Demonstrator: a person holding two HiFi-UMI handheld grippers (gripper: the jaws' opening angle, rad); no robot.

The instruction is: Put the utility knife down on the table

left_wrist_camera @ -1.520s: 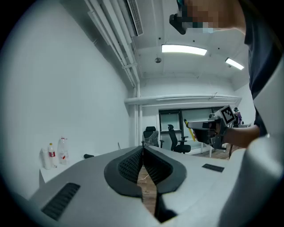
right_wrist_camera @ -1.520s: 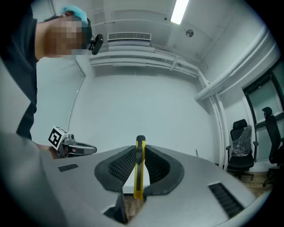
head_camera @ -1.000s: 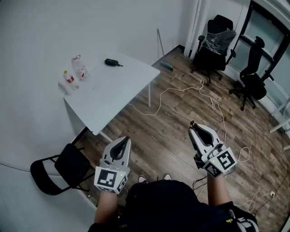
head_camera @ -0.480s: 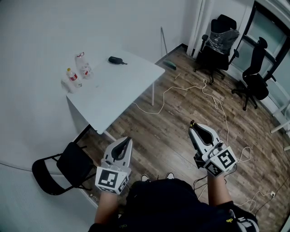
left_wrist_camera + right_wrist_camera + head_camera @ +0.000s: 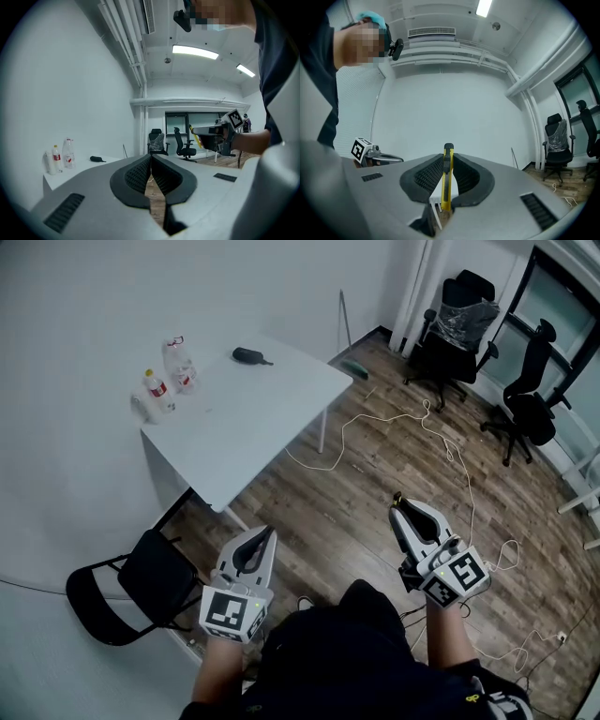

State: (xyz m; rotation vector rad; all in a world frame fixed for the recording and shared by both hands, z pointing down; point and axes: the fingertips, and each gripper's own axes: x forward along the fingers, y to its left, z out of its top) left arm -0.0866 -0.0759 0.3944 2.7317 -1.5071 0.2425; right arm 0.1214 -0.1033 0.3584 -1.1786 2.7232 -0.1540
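Observation:
A yellow utility knife (image 5: pixel 447 180) stands upright between the jaws of my right gripper (image 5: pixel 447 165), which is shut on it; its black tip (image 5: pixel 397 495) pokes out past the jaws in the head view. My right gripper (image 5: pixel 400 506) hangs over the wooden floor, well right of the white table (image 5: pixel 246 432). My left gripper (image 5: pixel 267 534) is shut with nothing in it, near the table's front corner. In the left gripper view the jaws (image 5: pixel 151 161) meet at their tips.
On the table stand two plastic bottles (image 5: pixel 167 373) at the far left and a dark object (image 5: pixel 249 355) lies at the back. A black folding chair (image 5: pixel 141 579) is at lower left. Office chairs (image 5: pixel 458 324) and a white cable (image 5: pixel 412 427) occupy the floor to the right.
The table has shifted slightly right and down in the head view, so the person has come a little nearer to it. Both grippers keep their pose and stay shut.

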